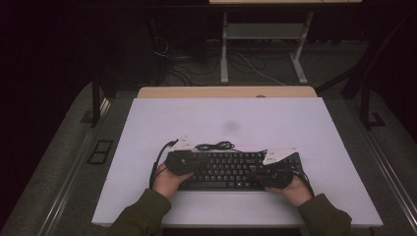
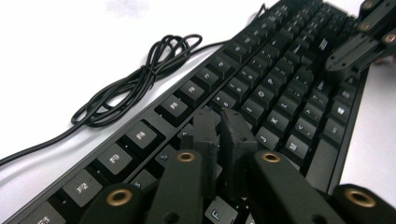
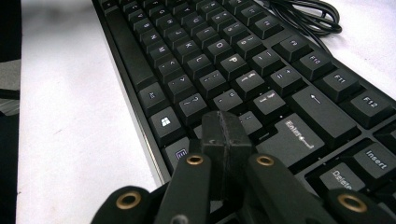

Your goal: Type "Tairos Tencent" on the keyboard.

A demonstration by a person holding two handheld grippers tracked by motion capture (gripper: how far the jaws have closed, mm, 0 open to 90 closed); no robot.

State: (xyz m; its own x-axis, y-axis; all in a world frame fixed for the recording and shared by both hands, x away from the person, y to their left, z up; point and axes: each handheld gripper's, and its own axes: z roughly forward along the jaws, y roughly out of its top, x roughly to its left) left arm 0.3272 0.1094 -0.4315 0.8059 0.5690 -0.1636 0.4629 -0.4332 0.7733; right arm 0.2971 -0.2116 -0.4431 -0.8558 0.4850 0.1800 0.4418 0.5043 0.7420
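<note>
A black full-size plastic keyboard [image 1: 231,169] with raised keycaps is seen lying flat near the front edge of the white tabletop [image 1: 275,123], its long side running left to right. Its thin black cable [image 2: 140,77] is bundled in a loose coil just beyond the far edge, left of the middle.

The left tongs [image 2: 219,122] are held over the left part of the key field with the jaws pressed together and nothing between them; the closing has only just been completed. The right tongs [image 3: 227,128] are likewise pressed together and empty, poised over the right-hand keys beside the Enter key [image 3: 299,130].

The keyboard is judged to be a stiff, fairly light slab that will not bend when lifted from one end, though it may tip if taken off-centre. Its smooth plastic frame is likely to be somewhat slippery on the tabletop. The keycaps are loose-fitting and springy, so a pinch on them is poor; the narrow frame at the short left and right ends, or the near and far long edges, is better taken. The trailing cable is soft and may drag or snag when the keyboard is moved.
</note>
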